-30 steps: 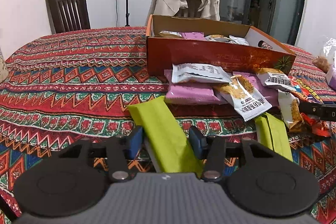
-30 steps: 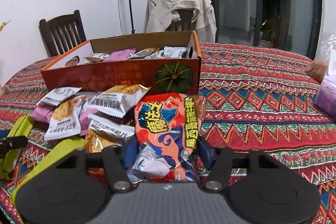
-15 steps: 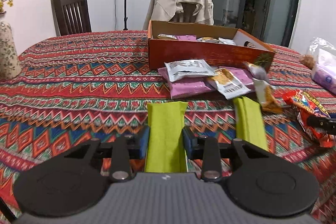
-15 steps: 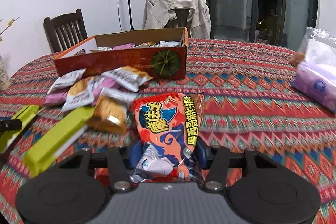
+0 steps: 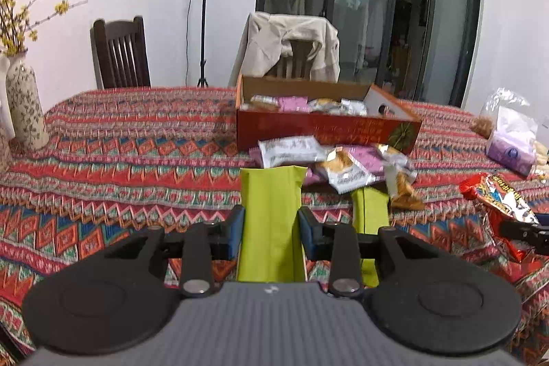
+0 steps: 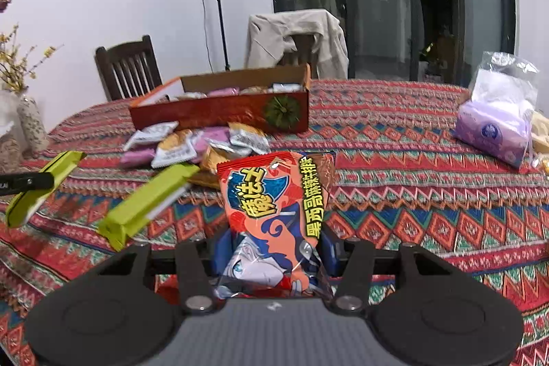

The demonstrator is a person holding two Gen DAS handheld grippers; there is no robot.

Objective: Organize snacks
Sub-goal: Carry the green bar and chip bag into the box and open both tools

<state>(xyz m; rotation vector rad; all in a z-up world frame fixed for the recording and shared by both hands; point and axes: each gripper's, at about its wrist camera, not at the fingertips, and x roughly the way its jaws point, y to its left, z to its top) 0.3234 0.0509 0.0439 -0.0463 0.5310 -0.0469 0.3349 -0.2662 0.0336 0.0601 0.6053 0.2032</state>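
My left gripper [image 5: 271,228] is shut on a lime-green packet [image 5: 271,201], held off the patterned tablecloth [image 5: 137,160]. A second green packet [image 5: 370,208] lies on the cloth just right of it. My right gripper [image 6: 274,252] is shut on a red-orange snack bag [image 6: 274,204] with a cartoon print. Beyond both stands an orange cardboard box [image 5: 326,129] with several packets inside. A loose pile of snack packets [image 5: 329,160] lies at its front. In the right wrist view the left gripper's green packet [image 6: 41,184] shows at the left edge.
A patterned vase [image 5: 27,105] with yellow twigs stands at the table's left edge. A clear bag with a purple tissue pack [image 6: 494,126] sits at the right. A dark chair [image 5: 120,54] and a jacket-draped chair [image 5: 288,47] stand behind the table.
The left jaws closed onto the green packet and lifted it off the cloth. Both grippers drew back from the box and rose slightly, the right one still holding the red bag.
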